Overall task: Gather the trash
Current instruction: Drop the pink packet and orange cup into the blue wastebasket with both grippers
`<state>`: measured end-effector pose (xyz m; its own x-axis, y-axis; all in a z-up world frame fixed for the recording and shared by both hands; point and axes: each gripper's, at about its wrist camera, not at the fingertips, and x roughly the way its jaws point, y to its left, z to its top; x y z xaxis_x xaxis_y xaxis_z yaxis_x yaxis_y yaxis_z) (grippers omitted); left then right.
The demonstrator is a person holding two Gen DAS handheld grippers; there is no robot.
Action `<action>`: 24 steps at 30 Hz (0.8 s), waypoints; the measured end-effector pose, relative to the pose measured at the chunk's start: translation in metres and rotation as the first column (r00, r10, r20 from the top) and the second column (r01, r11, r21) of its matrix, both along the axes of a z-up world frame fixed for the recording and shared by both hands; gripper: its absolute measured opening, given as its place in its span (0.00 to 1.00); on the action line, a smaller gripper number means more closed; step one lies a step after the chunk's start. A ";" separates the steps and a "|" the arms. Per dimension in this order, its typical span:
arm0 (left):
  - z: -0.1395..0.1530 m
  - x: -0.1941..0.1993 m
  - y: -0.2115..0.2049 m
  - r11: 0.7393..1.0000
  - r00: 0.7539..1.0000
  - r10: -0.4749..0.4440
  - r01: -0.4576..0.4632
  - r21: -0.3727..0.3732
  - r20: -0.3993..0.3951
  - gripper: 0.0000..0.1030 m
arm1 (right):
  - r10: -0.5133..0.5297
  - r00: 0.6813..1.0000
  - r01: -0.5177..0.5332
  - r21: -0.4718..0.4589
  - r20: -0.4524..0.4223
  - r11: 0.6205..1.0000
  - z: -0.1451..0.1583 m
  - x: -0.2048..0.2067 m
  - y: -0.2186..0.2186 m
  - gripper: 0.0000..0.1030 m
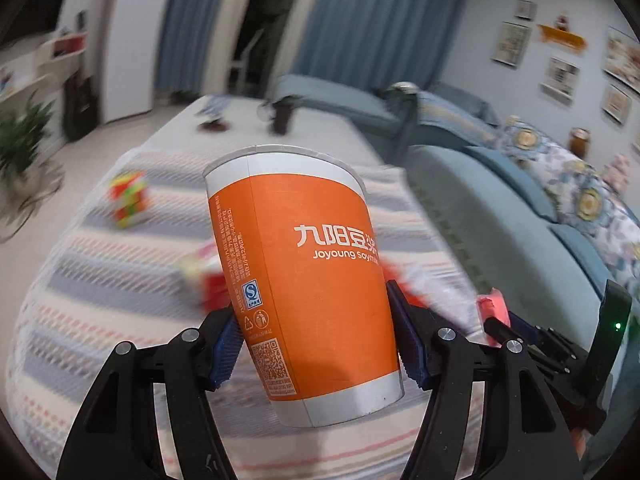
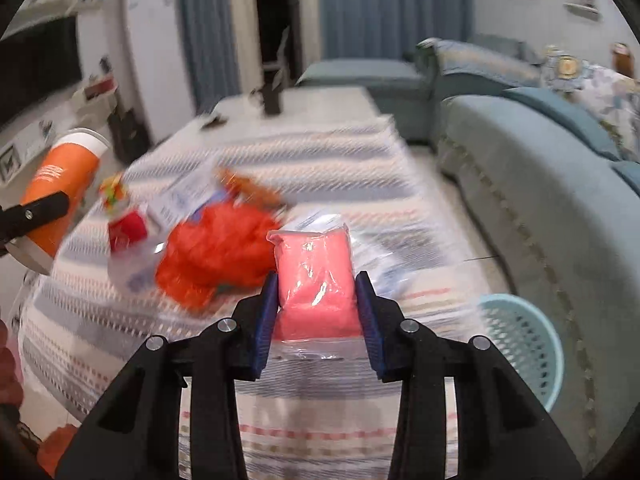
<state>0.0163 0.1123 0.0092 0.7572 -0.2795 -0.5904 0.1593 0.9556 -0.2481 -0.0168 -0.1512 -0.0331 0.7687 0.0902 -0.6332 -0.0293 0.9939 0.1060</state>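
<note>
An orange and white paper cup (image 1: 308, 280) fills the left wrist view, lifted off the striped tablecloth, with my left gripper (image 1: 316, 336) shut on its lower half. The same cup (image 2: 60, 196) shows at the left edge of the right wrist view. My right gripper (image 2: 316, 308) is shut on a pink packet in clear wrap (image 2: 316, 280), held above the table. That packet (image 1: 494, 312) also peeks in at the right of the left wrist view. A crumpled red-orange bag (image 2: 216, 256) and a small red carton (image 2: 128, 228) lie on the cloth.
A light blue mesh basket (image 2: 524, 344) stands on the floor between the table and the blue-grey sofa (image 2: 540, 208). A colourful puzzle cube (image 1: 128, 200) sits on the table (image 1: 100, 280). Dark objects stand at the table's far end (image 2: 272, 100). Clear plastic wrappers (image 2: 184, 196) lie by the bag.
</note>
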 end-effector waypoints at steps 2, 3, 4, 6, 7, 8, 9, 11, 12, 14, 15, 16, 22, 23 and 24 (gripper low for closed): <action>0.012 0.003 -0.033 0.998 0.998 -0.057 0.057 -0.007 0.027 0.61 | -0.057 0.998 0.056 0.008 0.020 0.998 0.012 -0.007 -0.025 0.34; 0.016 0.005 -0.048 0.996 0.996 -0.083 0.083 -0.013 0.035 0.61 | -0.089 0.996 0.088 0.012 0.028 0.996 0.017 -0.012 -0.040 0.34; 0.020 0.007 -0.066 0.993 0.992 -0.117 0.118 -0.020 0.044 0.61 | -0.124 0.992 0.123 0.012 0.035 0.992 0.020 -0.017 -0.054 0.34; 0.023 0.010 -0.098 0.984 0.983 -0.173 0.175 -0.029 0.054 0.61 | -0.185 0.982 0.185 0.012 0.040 0.983 0.024 -0.026 -0.079 0.34; 0.024 0.012 -0.117 0.977 0.976 -0.209 0.211 -0.037 0.056 0.61 | -0.208 0.977 0.208 0.013 0.039 0.978 0.024 -0.029 -0.089 0.34; 0.024 0.014 -0.135 0.968 0.968 -0.244 0.247 -0.041 0.058 0.61 | -0.243 0.970 0.242 0.020 0.032 0.970 0.022 -0.032 -0.105 0.34; 0.023 0.015 -0.148 0.962 0.962 -0.268 0.271 -0.040 0.057 0.61 | -0.273 0.962 0.272 0.030 0.021 0.962 0.018 -0.034 -0.120 0.34; 0.015 0.020 -0.188 0.940 0.940 -0.339 0.341 -0.029 0.043 0.61 | -0.324 0.946 0.324 0.048 -0.002 0.945 0.010 -0.040 -0.144 0.34; 0.011 0.020 -0.196 0.931 0.932 -0.362 0.363 -0.029 0.037 0.61 | -0.349 0.937 0.349 0.057 -0.018 0.935 0.003 -0.042 -0.156 0.34; -0.004 0.026 -0.227 0.908 0.909 -0.417 0.418 -0.017 0.008 0.61 | -0.399 0.916 0.402 0.076 -0.054 0.913 -0.013 -0.046 -0.178 0.34; -0.011 0.028 -0.240 0.896 0.896 -0.444 0.444 -0.016 -0.006 0.61 | -0.425 0.902 0.431 0.082 -0.078 0.899 -0.025 -0.048 -0.191 0.34; -0.023 0.031 -0.259 0.878 0.877 -0.479 0.479 -0.012 -0.032 0.61 | -0.437 0.895 0.444 0.083 -0.091 0.892 -0.031 -0.049 -0.196 0.34; -0.088 0.040 -0.322 0.809 0.801 -0.577 0.588 0.024 -0.159 0.61 | -0.496 0.843 0.521 0.089 -0.208 0.849 -0.086 -0.046 -0.234 0.34; -0.096 0.041 -0.329 0.802 0.793 -0.583 0.597 0.031 -0.174 0.61 | -0.500 0.834 0.531 0.091 -0.231 0.843 -0.097 -0.045 -0.240 0.34; -0.103 0.042 -0.334 0.797 0.788 -0.588 0.603 0.038 -0.186 0.62 | -0.501 0.831 0.534 0.093 -0.241 0.840 -0.101 -0.044 -0.244 0.34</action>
